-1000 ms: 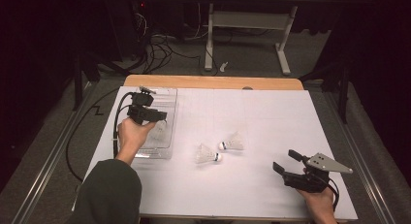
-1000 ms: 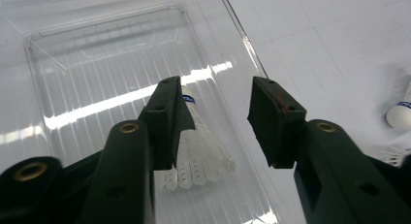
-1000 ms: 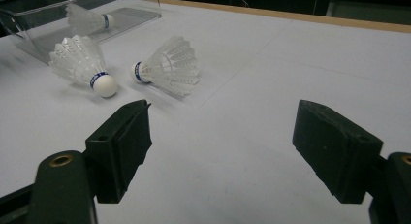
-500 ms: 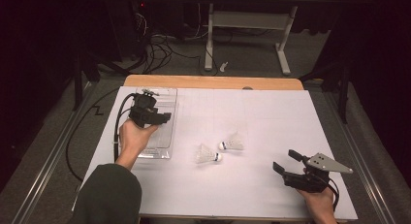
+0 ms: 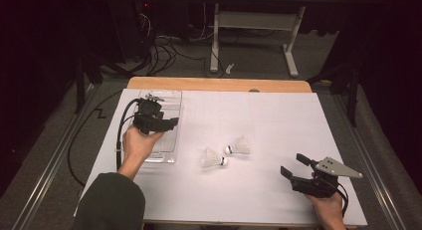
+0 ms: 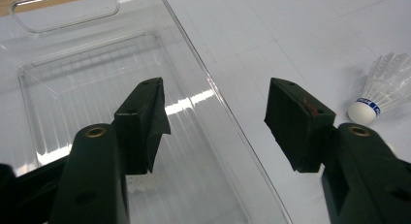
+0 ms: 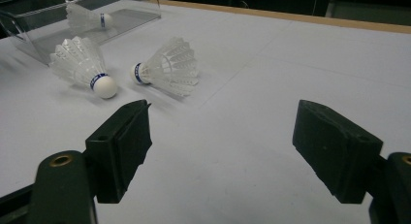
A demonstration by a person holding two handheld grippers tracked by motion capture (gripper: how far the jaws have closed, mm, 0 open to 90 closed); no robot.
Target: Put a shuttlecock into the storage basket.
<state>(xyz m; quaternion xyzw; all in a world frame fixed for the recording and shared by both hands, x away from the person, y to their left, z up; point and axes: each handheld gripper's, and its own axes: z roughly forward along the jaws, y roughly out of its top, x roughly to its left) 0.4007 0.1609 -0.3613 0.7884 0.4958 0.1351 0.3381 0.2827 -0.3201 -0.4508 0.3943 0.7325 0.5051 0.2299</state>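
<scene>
Two white shuttlecocks lie side by side on the white table top, and show as the pair in the right gripper view. A third shuttlecock lies in the clear plastic tray, seen through its wall. My left gripper hovers over the tray's right wall. Its jaws have just been opening and stand wide with nothing between them; one shuttlecock lies off to their right. My right gripper rests open near the front right edge, with bare table between its jaws.
The tray sits at the table's left side, with its far end near the wooden back edge. A black cable trails from the left gripper off the table's left side. Beyond the table are a white stand's legs and floor cables.
The left hand has shifted a little to the right and toward the person over the tray. The right hand and the two shuttlecocks on the table have stayed put.
</scene>
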